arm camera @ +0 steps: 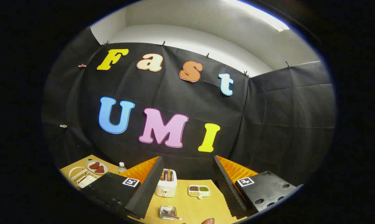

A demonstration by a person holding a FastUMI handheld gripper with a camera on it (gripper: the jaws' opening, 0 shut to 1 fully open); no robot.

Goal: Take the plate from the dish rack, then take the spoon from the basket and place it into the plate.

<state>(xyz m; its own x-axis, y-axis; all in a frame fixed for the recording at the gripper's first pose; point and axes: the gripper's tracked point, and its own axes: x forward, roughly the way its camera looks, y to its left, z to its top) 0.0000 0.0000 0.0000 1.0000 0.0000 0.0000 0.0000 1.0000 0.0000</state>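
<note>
Above the table [203,207], tongs [187,186] gape, tilted upward.

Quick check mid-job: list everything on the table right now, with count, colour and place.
Wire dish rack: one, white, far corner beyond one finger.
Round plate: one, pale, with brown pieces, beside the rack.
Clear bottle: one, past the plate.
Toaster: one, cream, between the fingers.
Divided tray: one, white, holding grains, beside the toaster.
Small basket: one, clear, holding a spoon, just ahead.
Wooden table: one, tan.
Gripper: one, fingers spread open, empty.
</note>
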